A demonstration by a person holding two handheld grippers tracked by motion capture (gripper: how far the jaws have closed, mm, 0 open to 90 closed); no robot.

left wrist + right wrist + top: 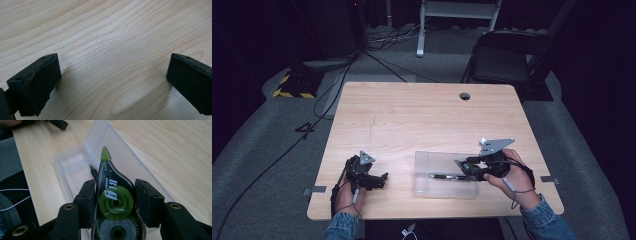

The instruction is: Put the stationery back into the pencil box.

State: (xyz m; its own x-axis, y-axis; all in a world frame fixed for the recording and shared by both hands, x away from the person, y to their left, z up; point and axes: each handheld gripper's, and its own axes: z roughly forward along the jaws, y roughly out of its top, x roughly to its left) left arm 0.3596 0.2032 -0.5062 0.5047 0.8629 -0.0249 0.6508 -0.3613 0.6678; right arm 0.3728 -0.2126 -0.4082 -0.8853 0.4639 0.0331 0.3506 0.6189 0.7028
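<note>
So the right gripper [113, 202] has its 2 jaws clamped about half open on the sides of a green correction tape dispenser [112, 195], pointed tip leading; in the right gripper view that tip aims toward the upper middle of the frame, straight along the clear plastic case [75, 167] lying open underneath; long axis of the dispenser looks roughly lined up with the long axis of the case, so my guess is the next move is just lowering it in beside the black pen [94, 173] already inside; in the high view the case [444, 175] sits lower middle, right gripper [469, 167] at its right end; left gripper [379, 180] is well apart at lower left, jaws wide open over bare table [112, 37], holding nothing; right hand is clearly nearer.
</note>
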